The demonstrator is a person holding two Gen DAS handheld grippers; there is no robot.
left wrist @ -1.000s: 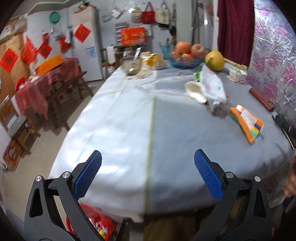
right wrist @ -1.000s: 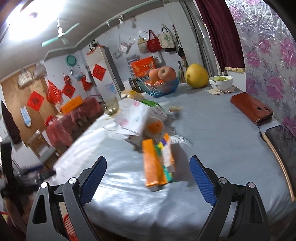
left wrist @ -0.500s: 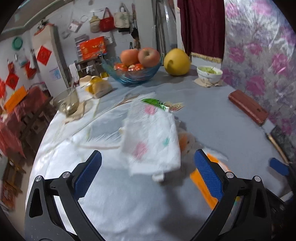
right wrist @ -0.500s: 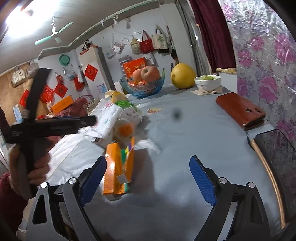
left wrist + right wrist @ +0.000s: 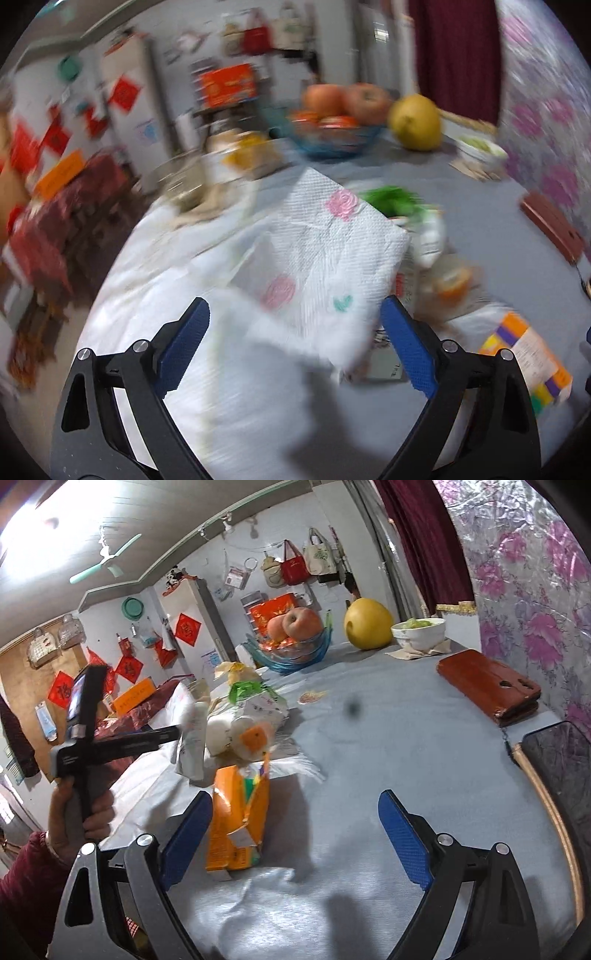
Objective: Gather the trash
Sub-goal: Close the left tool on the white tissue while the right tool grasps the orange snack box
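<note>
A white paper towel (image 5: pixel 325 258) with pink flowers lies over a small heap of trash on the grey table (image 5: pixel 491 236). My left gripper (image 5: pixel 295 347) is open, its blue pads either side of the towel's near edge, not closed on it. An empty orange carton (image 5: pixel 236 823) lies flattened just past my right gripper (image 5: pixel 295 842), which is open and empty, the carton close to its left pad. The carton also shows in the left wrist view (image 5: pixel 528 358). A green-and-white wrapper (image 5: pixel 255 701) and an orange-labelled cup (image 5: pixel 251 742) lie in the heap.
A blue fruit bowl (image 5: pixel 295 650) with apples, a yellow pomelo (image 5: pixel 367 624), a white bowl (image 5: pixel 419 635) and a red-brown case (image 5: pixel 487 690) stand at the far and right side. A dark tablet (image 5: pixel 557 760) lies at the right edge. The left hand-held gripper (image 5: pixel 110 742) is at left.
My left gripper has swung from the table's near edge up to the paper towel and closed in on it. My right gripper has shifted so the orange carton lies by its left pad.
</note>
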